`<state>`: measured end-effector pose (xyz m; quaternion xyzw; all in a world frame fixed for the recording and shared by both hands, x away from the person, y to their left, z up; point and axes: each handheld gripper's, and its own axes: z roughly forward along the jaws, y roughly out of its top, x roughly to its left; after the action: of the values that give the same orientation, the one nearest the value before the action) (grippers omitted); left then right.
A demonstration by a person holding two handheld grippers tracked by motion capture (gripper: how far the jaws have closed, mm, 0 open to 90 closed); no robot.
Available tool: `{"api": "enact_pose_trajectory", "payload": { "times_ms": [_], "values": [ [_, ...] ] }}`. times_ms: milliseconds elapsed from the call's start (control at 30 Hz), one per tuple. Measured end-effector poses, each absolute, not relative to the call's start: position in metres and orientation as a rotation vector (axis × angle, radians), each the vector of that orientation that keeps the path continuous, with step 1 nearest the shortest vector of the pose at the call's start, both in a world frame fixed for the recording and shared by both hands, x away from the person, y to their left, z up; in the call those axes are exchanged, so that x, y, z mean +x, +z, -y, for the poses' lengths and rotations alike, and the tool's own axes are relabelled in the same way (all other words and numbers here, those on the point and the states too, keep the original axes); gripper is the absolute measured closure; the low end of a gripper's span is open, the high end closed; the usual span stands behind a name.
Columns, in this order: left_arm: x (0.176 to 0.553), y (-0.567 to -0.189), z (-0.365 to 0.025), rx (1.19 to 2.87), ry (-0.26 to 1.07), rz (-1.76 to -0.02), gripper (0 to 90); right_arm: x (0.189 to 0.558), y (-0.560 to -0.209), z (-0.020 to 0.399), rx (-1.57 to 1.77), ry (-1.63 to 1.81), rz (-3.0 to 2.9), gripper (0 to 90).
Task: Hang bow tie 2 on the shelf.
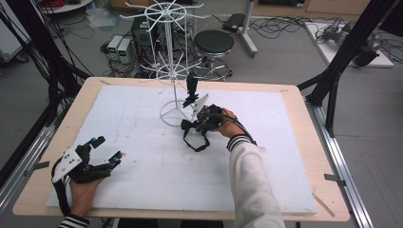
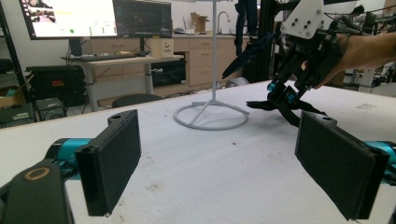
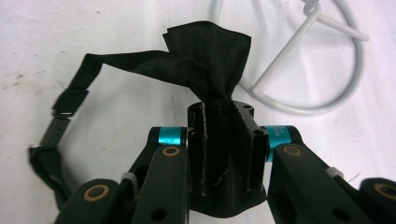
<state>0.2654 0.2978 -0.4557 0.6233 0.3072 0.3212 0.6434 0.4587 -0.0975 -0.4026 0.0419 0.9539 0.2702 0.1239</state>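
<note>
A black bow tie (image 3: 210,51) with a thin buckled strap (image 3: 60,116) lies on the white sheet beside the ring foot of a white wire rack (image 3: 336,93). My right gripper (image 3: 219,135) is shut on the tie's bunched fabric, which fans out above the pressed-together pads. From above, that gripper (image 1: 190,125) sits just right of the rack's foot (image 1: 172,116), and the strap (image 1: 196,145) loops toward the person. Another dark piece (image 1: 191,85) hangs on the rack's lower arms. My left gripper (image 1: 107,148) rests at the near left, open, with nothing between its pads (image 2: 112,158).
A white sheet (image 1: 142,175) covers most of the wooden table (image 1: 304,123). The rack's pole (image 1: 167,57) carries two tiers of wire arms. Behind the table are a stool (image 1: 214,42), cables and black frame posts (image 1: 342,61).
</note>
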Motion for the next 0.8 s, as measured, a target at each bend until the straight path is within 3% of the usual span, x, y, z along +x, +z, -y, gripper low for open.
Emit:
{"api": "enact_pose_trajectory", "payload": {
  "times_ms": [800],
  "values": [
    [0.265, -0.456, -0.298, 1.425, 0.734, -0.7, 14.8, 0.422, -0.354, 0.118, 0.089, 0.968, -2.627, 76.9]
  ]
}}
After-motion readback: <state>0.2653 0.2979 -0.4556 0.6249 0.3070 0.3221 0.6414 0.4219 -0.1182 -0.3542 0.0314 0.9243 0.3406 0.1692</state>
